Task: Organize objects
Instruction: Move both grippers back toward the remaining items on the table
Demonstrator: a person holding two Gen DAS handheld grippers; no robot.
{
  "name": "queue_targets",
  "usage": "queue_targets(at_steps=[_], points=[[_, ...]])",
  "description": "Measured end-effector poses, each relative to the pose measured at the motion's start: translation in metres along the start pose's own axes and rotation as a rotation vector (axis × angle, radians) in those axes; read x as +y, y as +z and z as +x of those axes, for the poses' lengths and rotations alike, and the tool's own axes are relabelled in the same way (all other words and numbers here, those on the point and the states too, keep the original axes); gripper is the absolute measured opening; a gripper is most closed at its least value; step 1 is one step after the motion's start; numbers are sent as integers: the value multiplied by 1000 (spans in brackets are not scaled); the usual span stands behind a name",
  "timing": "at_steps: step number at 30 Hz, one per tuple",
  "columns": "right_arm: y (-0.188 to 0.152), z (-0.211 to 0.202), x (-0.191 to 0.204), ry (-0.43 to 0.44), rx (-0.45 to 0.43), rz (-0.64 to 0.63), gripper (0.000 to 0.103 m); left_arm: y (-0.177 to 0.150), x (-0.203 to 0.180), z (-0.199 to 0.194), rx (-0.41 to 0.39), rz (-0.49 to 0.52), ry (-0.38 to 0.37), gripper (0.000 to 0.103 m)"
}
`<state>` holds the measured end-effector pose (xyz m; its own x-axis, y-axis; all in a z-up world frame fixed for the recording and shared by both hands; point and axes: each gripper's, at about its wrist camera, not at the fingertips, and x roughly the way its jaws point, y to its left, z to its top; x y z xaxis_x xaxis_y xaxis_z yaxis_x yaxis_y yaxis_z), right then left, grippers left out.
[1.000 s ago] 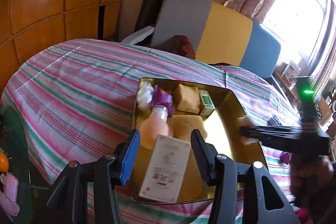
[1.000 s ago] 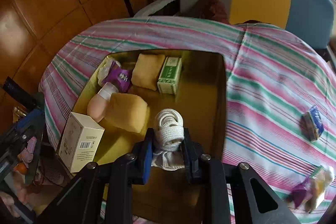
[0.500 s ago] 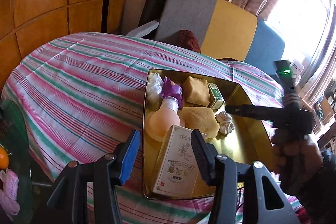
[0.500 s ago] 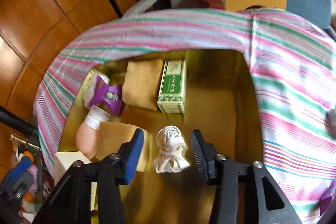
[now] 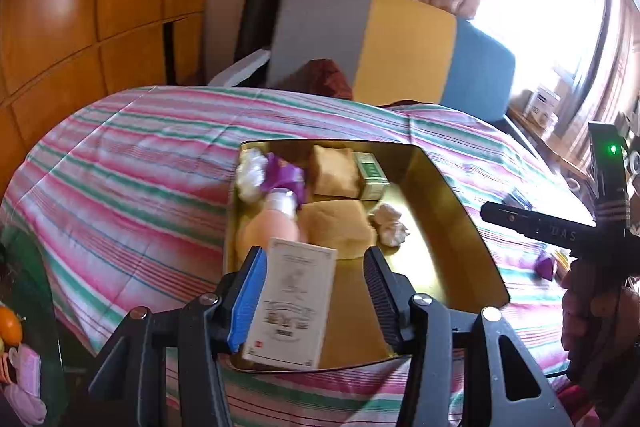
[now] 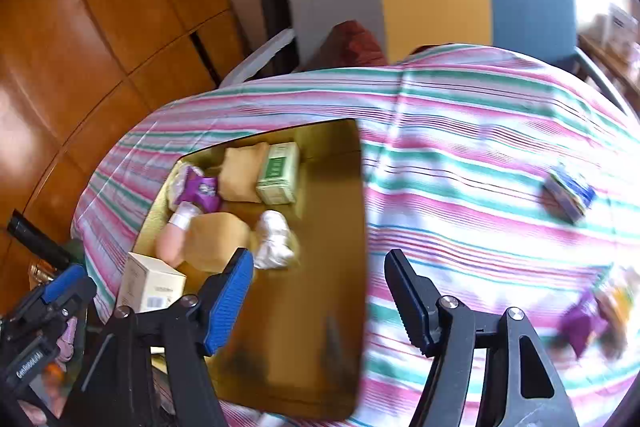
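Released and left behind since the earlier view: white coiled cord bundle [image 6: 274, 241], lying now on the floor of the gold metal tray [image 6: 362, 227], just beside a tan sponge block [image 6: 216, 241]. Swung away to the right afterwards, out over the tray's right rim and the pink-and-green striped cloth [image 6: 460, 167] on the table.

Far left: left gripper [image 5: 312, 255] parked at the tray's near corner, jaws partly apart, gripping nothing. Seen between them, a cream printed carton [image 5: 294, 303] standing in that corner; blue pad close by its left side, right pad clearly apart from it. Best kept there, out of the way.

Further into the tray: peach plastic bottle [image 5: 276, 223] on its side, purple-and-white packet [image 5: 282, 177], second tan block [image 5: 334, 171], small green box [image 5: 372, 175]. Right half of the tray floor bare, so room for more.

Right gripper [image 6: 318, 257]: jaws just opened wide, nothing between them.

Further right, loose on the cloth and well apart from the tray: a blue packet [image 6: 568, 195] and, nearer, a purple wrapped item [image 6: 580, 323], both blurred.

Probably next: fetching one of these. Keep the jaws wide while crossing, slow down before reaching, come down squarely over the purple item's narrow side, and pinch only the wrapper, not a fold of cloth. Then carry over the rim, not into it, and set down on the bare right side.
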<state>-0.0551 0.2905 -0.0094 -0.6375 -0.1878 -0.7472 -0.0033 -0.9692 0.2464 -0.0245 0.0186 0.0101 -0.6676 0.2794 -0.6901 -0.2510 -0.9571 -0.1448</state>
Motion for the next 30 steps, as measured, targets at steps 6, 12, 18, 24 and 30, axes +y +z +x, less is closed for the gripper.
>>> queue_targets(at_steps=[6,12,18,24,30], points=[[-15,-29,-50,-78,-14,83,71,0,-29,-1,3,66,-39,51],[-22,-62,-117,-194,-34,190,72,1,-55,2,21,102,-87,51],[-21,-102,-184,-303,-83,294,73,0,-85,2,28,170,-145,51],[-32,-130,-266,-436,-150,461,74,1,-113,3,45,194,-181,51],[-70,-130,-322,-468,-143,662,73,-4,-141,11,82,274,-203,51]])
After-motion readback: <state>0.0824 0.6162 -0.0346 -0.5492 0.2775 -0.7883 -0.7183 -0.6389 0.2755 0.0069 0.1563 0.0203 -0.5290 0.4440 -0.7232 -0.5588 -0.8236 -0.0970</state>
